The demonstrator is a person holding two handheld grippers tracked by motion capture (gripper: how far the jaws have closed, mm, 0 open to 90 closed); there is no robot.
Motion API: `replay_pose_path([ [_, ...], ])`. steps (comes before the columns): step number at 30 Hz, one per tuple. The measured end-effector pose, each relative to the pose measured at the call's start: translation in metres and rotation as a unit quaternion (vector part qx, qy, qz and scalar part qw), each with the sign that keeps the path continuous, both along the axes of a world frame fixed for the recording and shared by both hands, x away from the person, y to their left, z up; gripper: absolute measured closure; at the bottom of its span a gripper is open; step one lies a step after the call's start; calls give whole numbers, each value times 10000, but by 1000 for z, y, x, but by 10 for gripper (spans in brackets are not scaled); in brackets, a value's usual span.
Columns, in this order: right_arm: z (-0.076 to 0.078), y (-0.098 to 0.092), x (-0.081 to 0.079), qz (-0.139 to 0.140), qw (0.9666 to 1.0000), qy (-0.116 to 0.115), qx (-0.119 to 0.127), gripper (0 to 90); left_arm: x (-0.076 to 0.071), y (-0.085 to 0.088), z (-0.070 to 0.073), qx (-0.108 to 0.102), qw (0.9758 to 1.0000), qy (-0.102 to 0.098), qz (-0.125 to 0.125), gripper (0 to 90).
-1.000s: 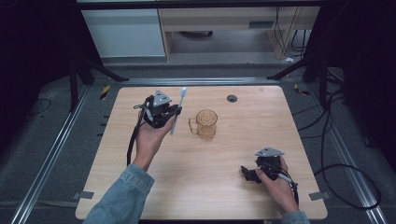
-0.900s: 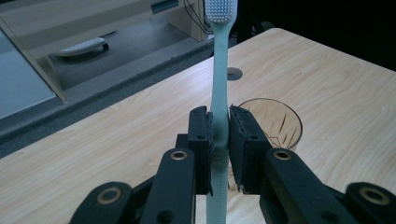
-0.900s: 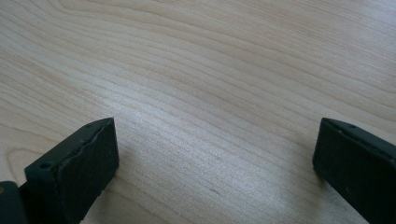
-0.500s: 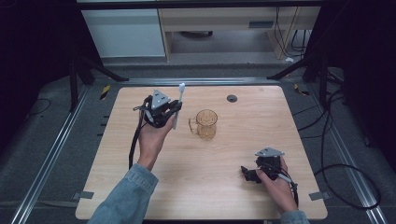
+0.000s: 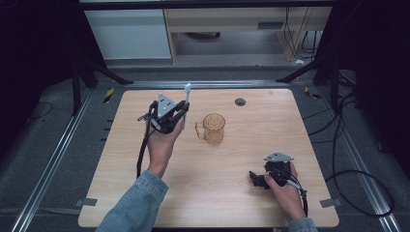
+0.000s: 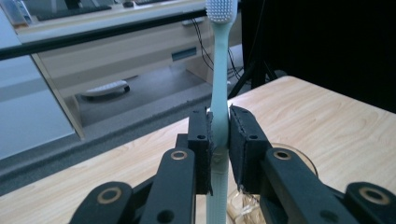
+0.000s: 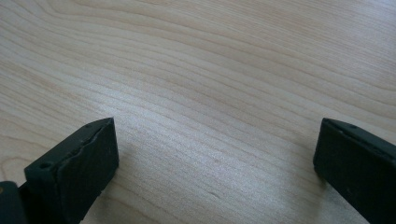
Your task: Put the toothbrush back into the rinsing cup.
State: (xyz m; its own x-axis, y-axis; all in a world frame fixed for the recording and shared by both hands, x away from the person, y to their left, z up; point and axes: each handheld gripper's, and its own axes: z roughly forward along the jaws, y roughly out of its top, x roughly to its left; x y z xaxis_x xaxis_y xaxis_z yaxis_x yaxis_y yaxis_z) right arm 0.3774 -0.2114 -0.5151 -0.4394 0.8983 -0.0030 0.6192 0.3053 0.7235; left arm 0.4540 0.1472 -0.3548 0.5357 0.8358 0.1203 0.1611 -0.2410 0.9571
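My left gripper (image 5: pixel 177 114) is raised over the left middle of the wooden table (image 5: pixel 270 116), shut on a pale green toothbrush (image 5: pixel 186 102). In the left gripper view the toothbrush (image 6: pixel 219 79) stands upright between the two black pads, bristle head at the top. An amber glass mug (image 5: pixel 213 128) stands on the table just right of that gripper, and its rim (image 6: pixel 303 161) peeks out behind the jaws. My right gripper (image 5: pixel 255 178) rests low at the table's front right. Its jaws (image 7: pixel 215 154) stand wide apart over bare wood.
A small dark round cap (image 5: pixel 240 101) lies near the table's far edge. Cables (image 5: pixel 348 159) trail on the dark floor to the right. A white cabinet (image 5: pixel 130 34) and a low shelf stand beyond the table.
The left hand has shifted slightly, with the toothbrush a little more upright above the table. The right gripper has not moved.
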Motion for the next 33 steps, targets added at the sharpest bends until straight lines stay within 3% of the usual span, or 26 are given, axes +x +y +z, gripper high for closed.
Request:
replay_pose_path([
  [3, 0, 0, 0, 0, 10000, 2, 2, 4, 1, -4, 2, -72, 9998, -194, 33, 788],
  [6, 0, 0, 0, -1, 10000, 0, 0, 4, 0, -6, 3, -97, 9996, -247, 42, 787],
  [7, 0, 0, 0, 0, 10000, 3, 3, 4, 1, -9, 2, -118, 9998, -161, 43, 787],
  [10, 0, 0, 0, 6, 10000, 0, -4, 4, 3, -10, 1, -204, 9997, -148, 42, 787],
  [22, 0, 1, 0, 84, 10000, -2, -6, 4, 4, -17, -6, -369, 9987, -307, 141, 787],
  [28, 0, 1, 0, 119, 9999, -7, -5, 4, 0, -16, -8, -505, 9972, -471, 297, 788],
  [33, 0, 1, 0, 161, 9999, -13, -4, 4, -4, -20, -10, -706, 9945, -639, 430, 787],
])
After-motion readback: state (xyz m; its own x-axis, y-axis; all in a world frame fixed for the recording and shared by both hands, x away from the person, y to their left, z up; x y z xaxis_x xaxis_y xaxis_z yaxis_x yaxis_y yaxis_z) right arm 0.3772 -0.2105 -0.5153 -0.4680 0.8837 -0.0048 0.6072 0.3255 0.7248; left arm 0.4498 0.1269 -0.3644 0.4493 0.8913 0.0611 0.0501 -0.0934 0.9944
